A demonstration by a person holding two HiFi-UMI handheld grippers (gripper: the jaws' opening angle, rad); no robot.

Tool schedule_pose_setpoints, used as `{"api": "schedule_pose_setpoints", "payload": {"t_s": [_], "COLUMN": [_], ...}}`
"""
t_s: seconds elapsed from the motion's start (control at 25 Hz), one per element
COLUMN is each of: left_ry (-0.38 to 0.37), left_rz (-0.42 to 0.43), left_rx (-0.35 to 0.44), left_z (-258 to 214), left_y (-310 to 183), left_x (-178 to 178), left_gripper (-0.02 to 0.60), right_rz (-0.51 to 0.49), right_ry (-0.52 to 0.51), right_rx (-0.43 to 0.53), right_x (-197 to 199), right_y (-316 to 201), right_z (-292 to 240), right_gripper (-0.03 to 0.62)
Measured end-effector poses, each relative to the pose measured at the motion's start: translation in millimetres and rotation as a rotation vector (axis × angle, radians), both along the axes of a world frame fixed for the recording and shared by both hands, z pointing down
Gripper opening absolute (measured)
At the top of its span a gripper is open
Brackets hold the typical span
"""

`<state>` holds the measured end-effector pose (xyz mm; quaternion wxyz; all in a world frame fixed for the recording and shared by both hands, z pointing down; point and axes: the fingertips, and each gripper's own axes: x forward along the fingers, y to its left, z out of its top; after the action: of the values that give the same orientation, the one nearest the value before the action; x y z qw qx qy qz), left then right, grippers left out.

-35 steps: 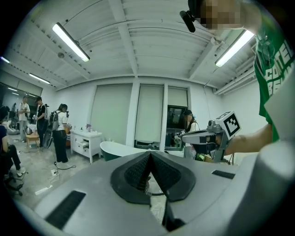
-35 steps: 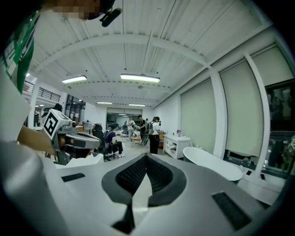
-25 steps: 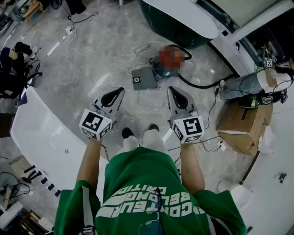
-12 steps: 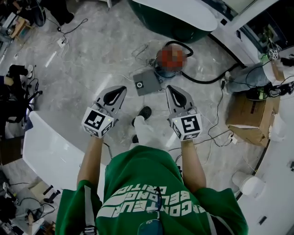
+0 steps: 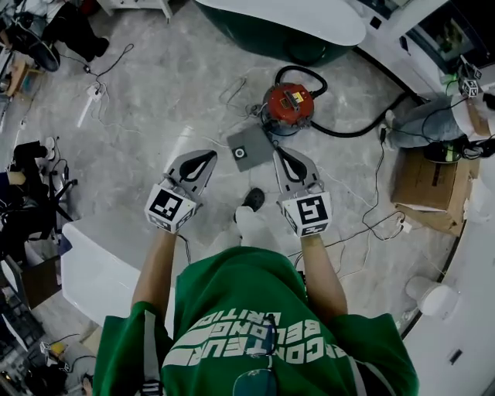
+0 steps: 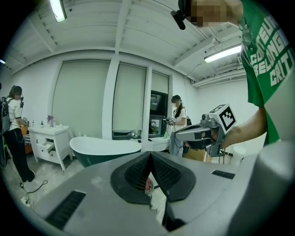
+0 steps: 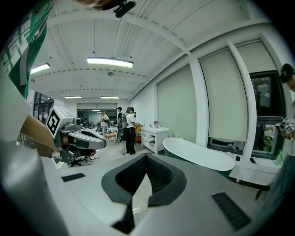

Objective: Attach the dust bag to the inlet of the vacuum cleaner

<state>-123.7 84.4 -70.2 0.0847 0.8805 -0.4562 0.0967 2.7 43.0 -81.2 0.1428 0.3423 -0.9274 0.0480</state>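
Observation:
A round red vacuum cleaner (image 5: 288,104) with a black hose (image 5: 352,130) stands on the grey floor ahead of me. Just in front of it lies the flat grey dust bag (image 5: 249,149), a square with a round hole in it. My left gripper (image 5: 204,158) is shut and empty, held in the air to the left of the bag. My right gripper (image 5: 281,153) is also shut and empty, just right of the bag. The left gripper view shows its closed black pads (image 6: 138,173) and the right gripper (image 6: 203,133) beside it. The right gripper view shows closed pads (image 7: 159,175) and the left gripper (image 7: 78,138).
A dark green bathtub with a white rim (image 5: 294,19) stands beyond the vacuum. A cardboard box (image 5: 429,186) sits at the right, and cables (image 5: 371,224) trail over the floor. A white counter (image 5: 100,267) lies at my left. Other people (image 7: 130,129) stand further off.
I have walked forward: the vacuum cleaner and the dust bag now sit closer and lower in the head view. Both grippers moved ahead with me and stayed shut.

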Motion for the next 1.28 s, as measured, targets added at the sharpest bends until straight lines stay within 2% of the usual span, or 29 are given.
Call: {"api": "schedule_pose_setpoints", "payload": {"t_s": [0.32,0.56,0.96,1.12,1.28], "left_ry": [0.002,0.009,0.087,0.112,0.104], "left_rz": [0.087,0.153,0.24,0.262,0.263], "left_rx": [-0.026,-0.015,-0.023,-0.042,-0.053], "left_z": [20,35,42,51,74], "left_y": [-48,-78,-109,-118,-137], "left_x": [-11,-31,-78,-76,-71], "left_gripper": [0.003,0.003,0.003,0.003,0.003], "right_rz": [0.047,0.11,0.211,0.224,0.214], "right_ry": [0.035,0.065,0.103,0.108,0.11], "right_rx": [-0.032,-0.032,-0.036,-0.052,-0.077], "right_x": [-22,-41,-95,-97,-95], "right_y": [-37,-53,-73,-78,-93], "right_z": [15,29,35,53,83], "right_gripper": [0.008,0.008,0.008,0.008,0.008]}}
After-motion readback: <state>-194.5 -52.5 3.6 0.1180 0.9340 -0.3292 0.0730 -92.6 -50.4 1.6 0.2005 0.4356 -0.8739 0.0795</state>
